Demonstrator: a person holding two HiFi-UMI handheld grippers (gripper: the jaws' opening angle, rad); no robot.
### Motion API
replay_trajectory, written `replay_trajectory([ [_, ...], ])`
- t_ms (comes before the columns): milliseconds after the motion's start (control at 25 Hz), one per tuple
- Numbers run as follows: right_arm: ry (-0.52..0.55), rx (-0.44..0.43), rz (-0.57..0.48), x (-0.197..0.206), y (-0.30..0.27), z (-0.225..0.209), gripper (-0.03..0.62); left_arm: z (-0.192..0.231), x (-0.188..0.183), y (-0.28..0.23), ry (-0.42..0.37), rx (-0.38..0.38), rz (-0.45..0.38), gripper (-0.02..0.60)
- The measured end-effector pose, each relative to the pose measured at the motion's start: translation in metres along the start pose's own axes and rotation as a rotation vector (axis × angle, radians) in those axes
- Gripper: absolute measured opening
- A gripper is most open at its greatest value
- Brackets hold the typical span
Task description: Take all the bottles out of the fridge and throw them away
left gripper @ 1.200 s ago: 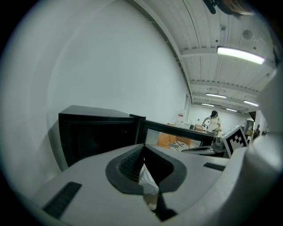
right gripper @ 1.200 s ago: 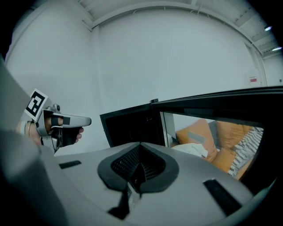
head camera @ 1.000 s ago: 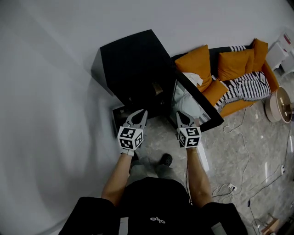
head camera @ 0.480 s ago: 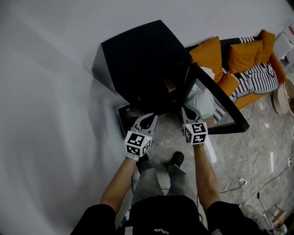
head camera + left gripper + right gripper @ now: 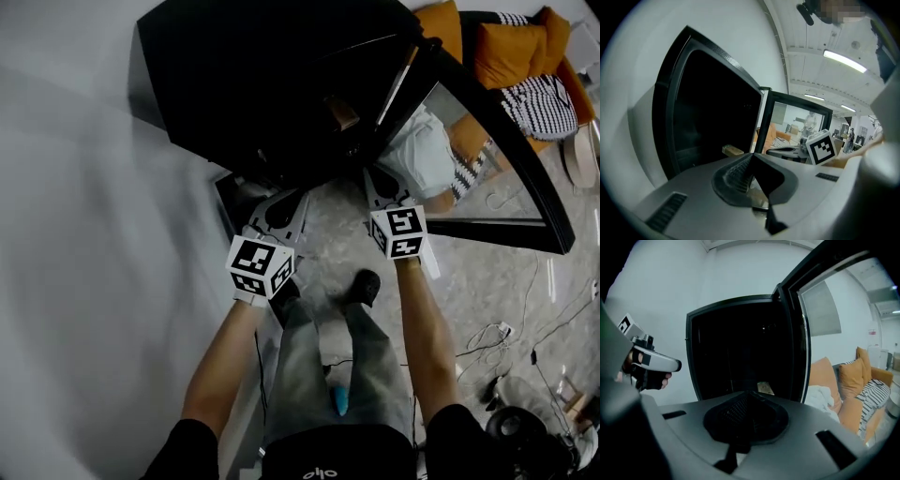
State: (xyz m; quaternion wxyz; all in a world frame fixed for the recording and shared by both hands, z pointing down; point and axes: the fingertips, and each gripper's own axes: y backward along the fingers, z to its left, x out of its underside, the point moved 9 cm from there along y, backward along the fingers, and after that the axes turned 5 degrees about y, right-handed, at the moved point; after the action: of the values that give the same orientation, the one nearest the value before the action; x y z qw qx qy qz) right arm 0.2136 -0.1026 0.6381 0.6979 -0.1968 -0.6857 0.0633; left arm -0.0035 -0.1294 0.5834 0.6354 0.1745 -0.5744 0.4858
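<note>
The black fridge stands open, its glass door swung out to the right. Its inside is dark, and I cannot make out any bottle. A small tan object sits on a shelf; it also shows in the left gripper view and in the right gripper view. My left gripper and right gripper are side by side just in front of the opening. Both are shut with nothing in them, the left gripper and the right gripper pointing into the fridge.
An orange sofa with a striped cushion stands behind the door, and white cloth shows through the glass. Cables lie on the marble floor at right. The white wall runs along the left, close to the fridge.
Both grippers have dropped and closed in on the fridge opening. The view has come lower and nearer, so the fridge now fills the top of the head view.
</note>
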Motion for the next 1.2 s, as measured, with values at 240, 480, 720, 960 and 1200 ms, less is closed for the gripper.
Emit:
replay_trajectory([
  [240,-0.013,0.047,-0.027,0.038,-0.026,-0.009,0.008,0.019,0.037,-0.017,-0.006,0.018,0.009,-0.002],
  [480,0.018,0.043,-0.044,0.053,-0.041,-0.005,0.009,0.026,0.049,-0.03,-0.008,0.028,-0.012,-0.002],
  [720,0.015,0.056,-0.023,0.057,-0.054,-0.006,0.059,0.029,0.049,-0.035,-0.002,0.031,-0.023,-0.002],
  [960,0.017,0.064,0.012,0.052,-0.077,-0.016,0.181,0.031,0.046,-0.04,-0.006,0.034,-0.013,-0.002],
  [1200,-0.037,0.086,-0.011,0.046,-0.106,-0.022,0.317,0.039,0.037,-0.049,0.0,0.031,-0.022,-0.002],
])
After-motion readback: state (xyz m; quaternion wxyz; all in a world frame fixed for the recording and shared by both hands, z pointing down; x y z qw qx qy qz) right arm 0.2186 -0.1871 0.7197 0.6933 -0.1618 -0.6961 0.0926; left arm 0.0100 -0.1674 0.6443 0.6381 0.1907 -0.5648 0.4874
